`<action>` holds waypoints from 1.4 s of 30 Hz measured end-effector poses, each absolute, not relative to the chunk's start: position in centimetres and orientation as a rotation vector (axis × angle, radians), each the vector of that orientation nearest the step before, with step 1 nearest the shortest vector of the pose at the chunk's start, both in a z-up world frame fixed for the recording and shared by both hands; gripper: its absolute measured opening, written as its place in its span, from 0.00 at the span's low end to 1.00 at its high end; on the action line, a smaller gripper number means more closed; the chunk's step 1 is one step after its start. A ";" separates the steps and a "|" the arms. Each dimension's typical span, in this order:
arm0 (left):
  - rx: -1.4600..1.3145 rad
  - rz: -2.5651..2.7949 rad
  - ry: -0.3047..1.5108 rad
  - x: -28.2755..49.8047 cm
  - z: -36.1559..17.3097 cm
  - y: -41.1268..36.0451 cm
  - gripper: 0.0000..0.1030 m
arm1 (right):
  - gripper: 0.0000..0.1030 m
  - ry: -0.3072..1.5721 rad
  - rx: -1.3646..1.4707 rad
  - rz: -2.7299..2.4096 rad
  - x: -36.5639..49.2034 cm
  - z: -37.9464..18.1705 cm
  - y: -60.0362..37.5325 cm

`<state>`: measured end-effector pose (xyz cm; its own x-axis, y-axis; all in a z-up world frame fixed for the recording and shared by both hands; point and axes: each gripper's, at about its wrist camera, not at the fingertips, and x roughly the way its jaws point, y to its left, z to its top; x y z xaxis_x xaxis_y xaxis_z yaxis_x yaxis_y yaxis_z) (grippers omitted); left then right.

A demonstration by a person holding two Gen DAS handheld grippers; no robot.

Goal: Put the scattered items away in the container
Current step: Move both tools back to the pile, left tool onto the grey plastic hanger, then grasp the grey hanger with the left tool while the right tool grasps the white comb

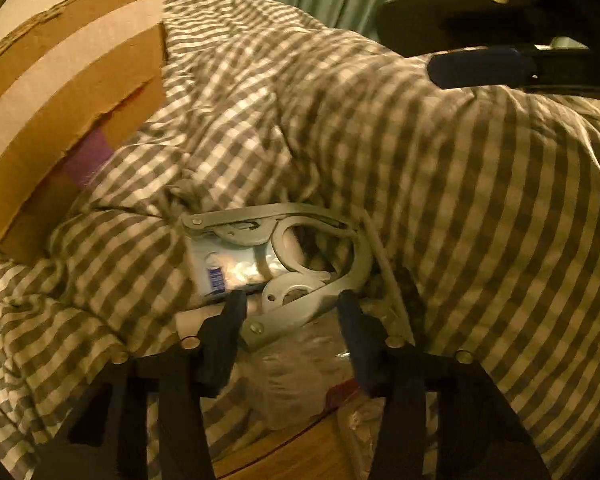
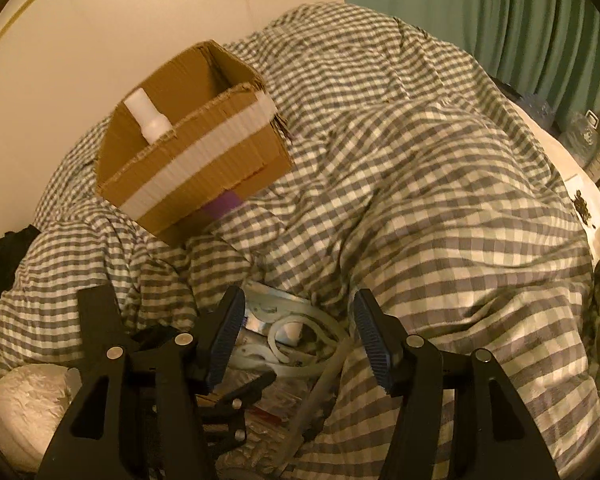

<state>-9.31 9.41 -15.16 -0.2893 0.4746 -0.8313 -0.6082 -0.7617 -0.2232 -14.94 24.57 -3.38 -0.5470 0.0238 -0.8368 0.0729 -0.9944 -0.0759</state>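
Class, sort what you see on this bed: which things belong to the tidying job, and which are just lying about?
Part of the job:
- cardboard box, the container
- white bottle, already in the box
- grey metal clips
- small white packet
- left tool, open around the clips

Just lying about:
- checked duvet
- green curtain

Both tongs point steeply down: left tongs (image 1: 290, 304) part open, right tongs (image 2: 300, 332) part open, nothing gripped.
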 end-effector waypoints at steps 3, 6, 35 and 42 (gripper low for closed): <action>-1.252 2.075 0.173 -9.1 -14.7 9.0 0.36 | 0.55 0.125 1.519 -2.706 -15.0 -4.1 24.6; -1.278 2.073 0.112 -9.3 -14.3 7.8 0.27 | 0.55 0.109 1.555 -2.681 -14.8 -4.8 24.5; -1.369 2.140 -0.178 -12.9 -12.9 0.5 0.22 | 0.28 0.453 2.102 -2.419 -18.6 -16.9 24.5; -1.412 2.099 -0.163 -12.9 -14.0 1.0 0.22 | 0.30 0.532 2.141 -2.389 -18.5 -18.0 24.5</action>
<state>-12.85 1.04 -13.99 -0.2565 0.5376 -0.8032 -0.4069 -0.8139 -0.4148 -18.48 24.51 -18.01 -0.1295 0.2957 -0.9465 0.1338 -0.9406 -0.3122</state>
